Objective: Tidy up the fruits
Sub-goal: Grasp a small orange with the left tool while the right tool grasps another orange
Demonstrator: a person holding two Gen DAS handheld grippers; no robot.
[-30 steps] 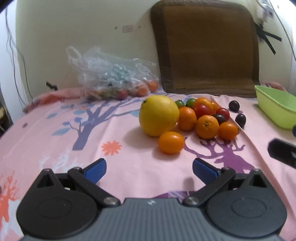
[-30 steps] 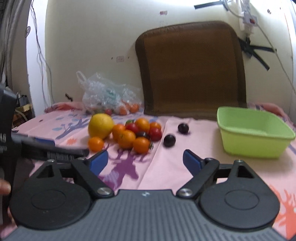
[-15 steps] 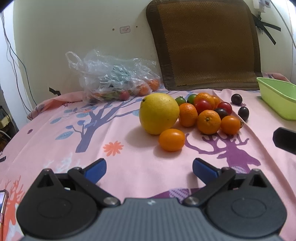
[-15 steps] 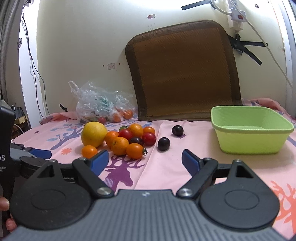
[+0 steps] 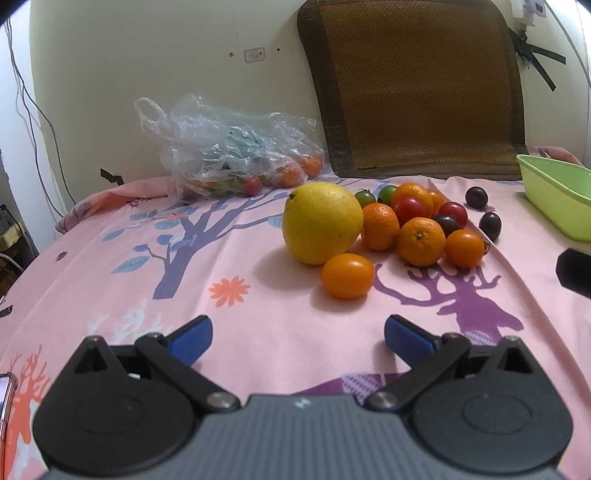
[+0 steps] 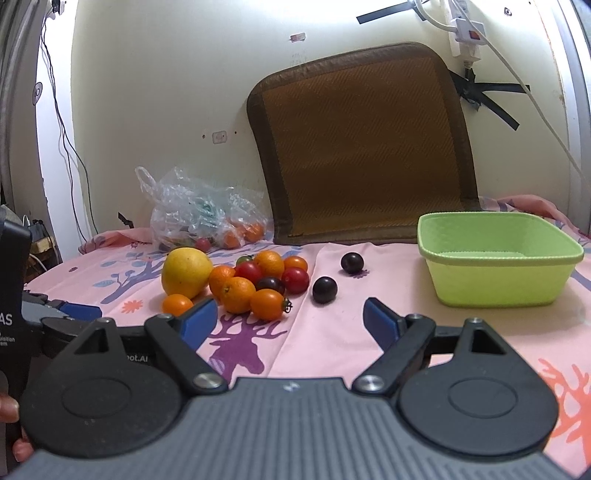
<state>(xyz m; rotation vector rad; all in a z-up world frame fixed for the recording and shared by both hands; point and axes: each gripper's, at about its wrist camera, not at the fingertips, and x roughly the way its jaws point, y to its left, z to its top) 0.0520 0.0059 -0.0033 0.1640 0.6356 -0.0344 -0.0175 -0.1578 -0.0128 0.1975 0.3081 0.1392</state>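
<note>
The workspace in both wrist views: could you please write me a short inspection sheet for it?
Surface: pink printed cloth, flat where seen.
Job's things: large yellow citrus beside a cluster of oranges and red, orange and green cherry tomatoes; two dark plums lie apart from it, toward the green basket, which looks empty.
Clutter: clear plastic bag with more fruit by the wall; brown woven mat leaning on the wall.
Grippers: left gripper and right gripper both open, nothing between the fingers.
Cables: dark wires down the wall at left; white power strip with cord upper right.
Surroundings: cream wall, black tape marks.
</note>
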